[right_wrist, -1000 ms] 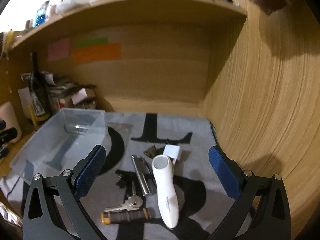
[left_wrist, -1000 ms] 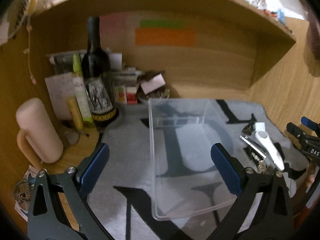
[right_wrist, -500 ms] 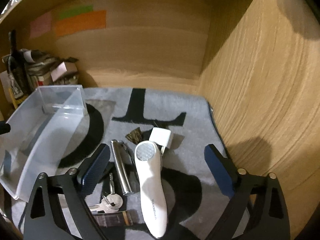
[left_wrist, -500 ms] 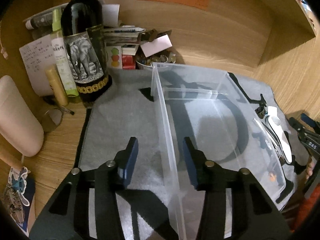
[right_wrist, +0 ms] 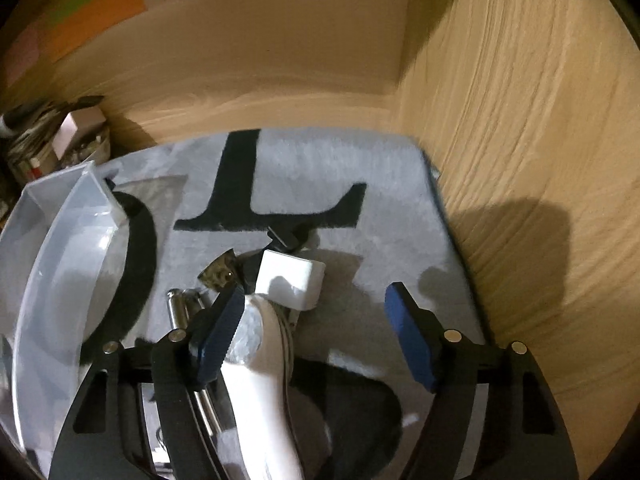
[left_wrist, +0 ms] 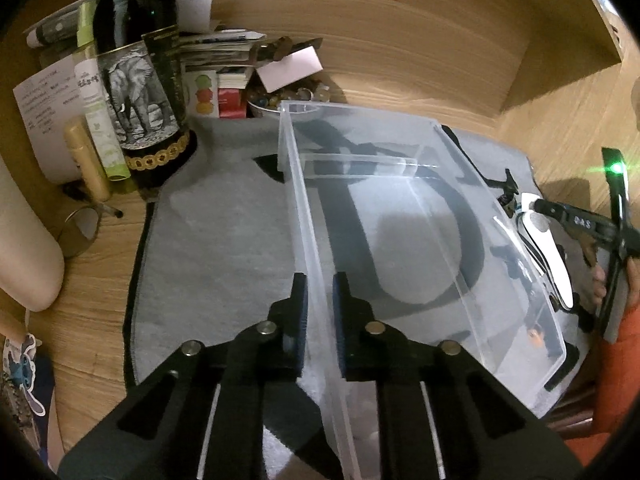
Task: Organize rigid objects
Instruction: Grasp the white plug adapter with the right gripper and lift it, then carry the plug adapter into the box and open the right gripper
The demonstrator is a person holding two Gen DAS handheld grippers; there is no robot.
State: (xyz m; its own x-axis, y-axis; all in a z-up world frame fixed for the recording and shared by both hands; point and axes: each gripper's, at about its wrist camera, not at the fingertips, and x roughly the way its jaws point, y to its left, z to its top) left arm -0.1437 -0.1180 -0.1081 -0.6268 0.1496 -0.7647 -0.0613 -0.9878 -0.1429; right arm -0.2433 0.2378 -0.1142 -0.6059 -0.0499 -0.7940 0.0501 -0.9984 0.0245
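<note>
The left gripper [left_wrist: 319,312] pinched the bin [left_wrist: 460,216] wall; the right gripper [right_wrist: 316,336], jaws spread, hid part of the shaver [right_wrist: 264,380].

Clear glossy plastic bin [left_wrist: 420,216] (smooth), fuzzy cloth mat [left_wrist: 216,248]

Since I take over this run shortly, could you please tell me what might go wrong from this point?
The left gripper pinches only the thin side wall of the clear bin, so the bin could flex or tip if lifted.

The right gripper has open jaws around the white trimmer, with a white adapter and a metal cylinder crowded beside it; closing may nudge or catch those.

The wine bottle stands near the bin and might be knocked.
</note>
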